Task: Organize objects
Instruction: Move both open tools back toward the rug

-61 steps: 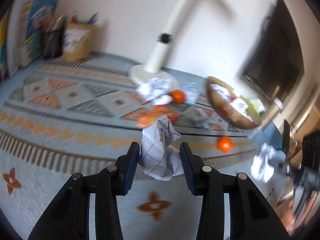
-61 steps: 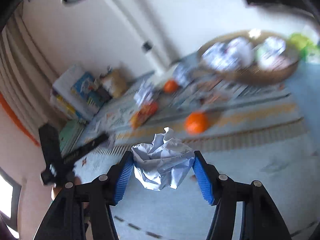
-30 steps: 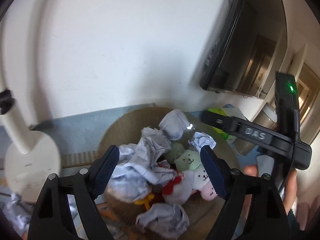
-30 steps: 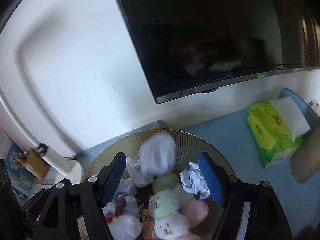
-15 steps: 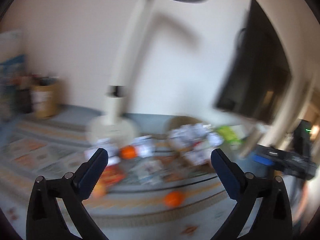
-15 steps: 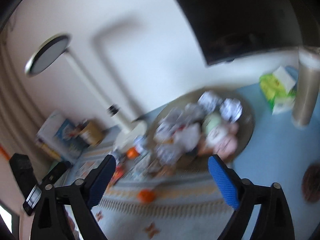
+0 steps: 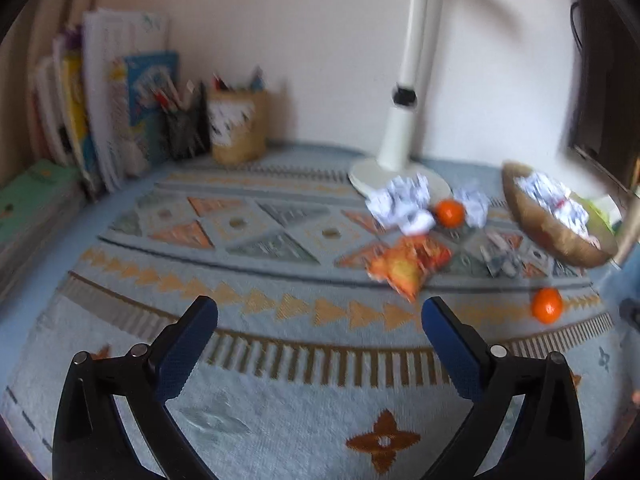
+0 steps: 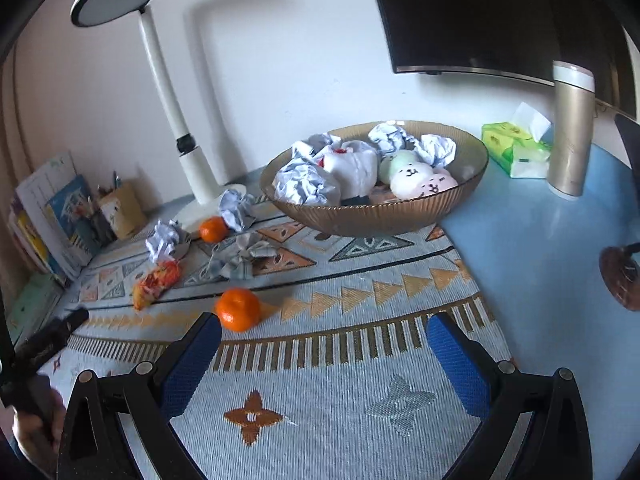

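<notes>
A brown ribbed bowl (image 8: 472,184) holds several crumpled paper balls and plush toys; it also shows in the left wrist view (image 7: 532,224). On the patterned mat lie two oranges (image 8: 238,309) (image 8: 213,229), crumpled paper balls (image 8: 166,240) (image 8: 236,209), an orange snack wrapper (image 8: 154,282) and a grey crumpled wrapper (image 8: 240,258). My right gripper (image 8: 320,354) is open and empty, just in front of the near orange. My left gripper (image 7: 318,338) is open and empty above the mat, short of the snack wrapper (image 7: 406,262) and paper balls (image 7: 402,202).
A white desk lamp (image 8: 176,120) stands behind the clutter. Books (image 7: 100,100) and pen holders (image 7: 236,128) line the back left. A gold flask (image 8: 570,132), green tissue pack (image 8: 516,146) and dark monitor (image 8: 480,12) are at right.
Both grippers let their paper balls go into the bowl, opened wide and pulled back over the mat. The views have swung from the bowl down to the mat.
</notes>
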